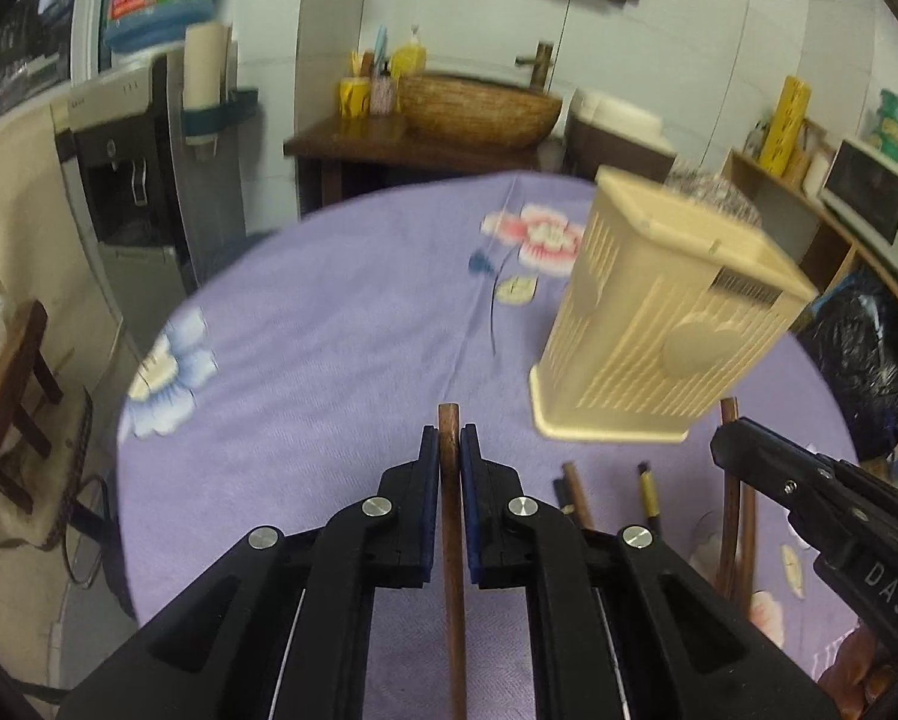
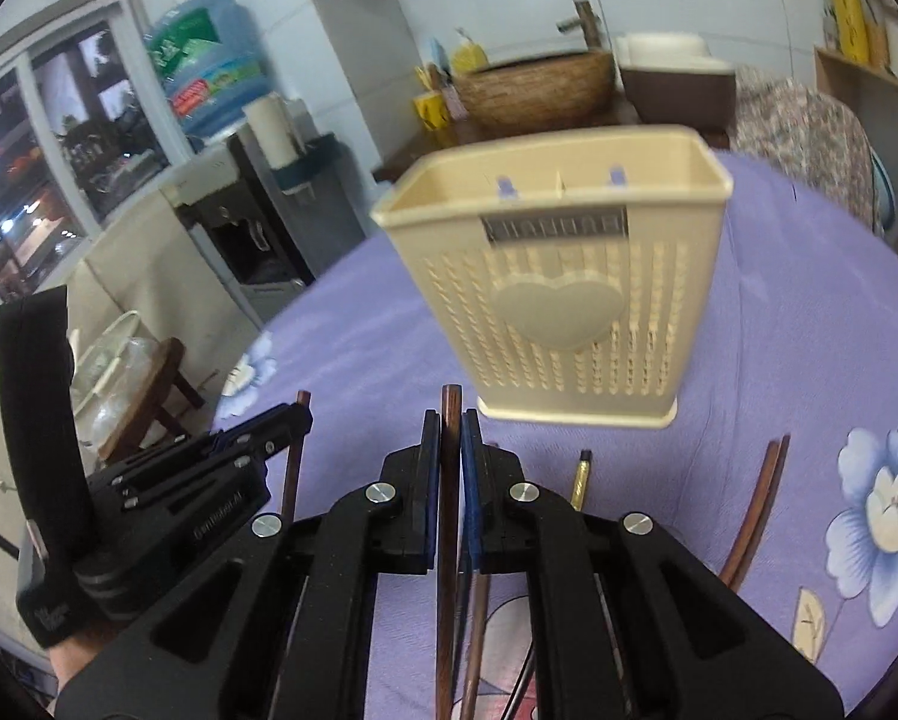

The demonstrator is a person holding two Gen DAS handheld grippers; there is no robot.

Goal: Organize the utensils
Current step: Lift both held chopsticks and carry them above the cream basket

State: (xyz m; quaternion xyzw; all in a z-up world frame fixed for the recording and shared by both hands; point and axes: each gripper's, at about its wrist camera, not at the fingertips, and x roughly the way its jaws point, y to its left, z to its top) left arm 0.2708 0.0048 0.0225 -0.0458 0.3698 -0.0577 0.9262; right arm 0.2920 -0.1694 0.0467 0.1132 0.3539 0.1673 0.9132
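Two brown chopsticks are held, one per gripper. Left gripper (image 1: 449, 444): jaws pinched narrow on a brown chopstick (image 1: 451, 570), stick running lengthwise between the fingers, tip poking just past the fingertips. Right gripper (image 2: 449, 429): same config, jaws clamped on a second brown chopstick (image 2: 447, 540), tip just ahead of the fingertips.

Cream slotted utensil holder (image 2: 559, 282) w/ heart emblem stands upright on the purple floral tablecloth (image 2: 808, 330), ahead of both grippers; in left view it sits fwd and to the right (image 1: 658, 312), in right view nearly straight ahead. Apart from both held sticks.

Loose on cloth near holder base: gold-handled chopstick (image 2: 580, 477), a brown chopstick pair (image 2: 757, 516) further right. Left view shows right gripper at lower right edge (image 1: 727, 441).

Bkgd: water dispenser (image 1: 131, 180), woven basket (image 1: 478, 105), microwave (image 1: 874, 210).
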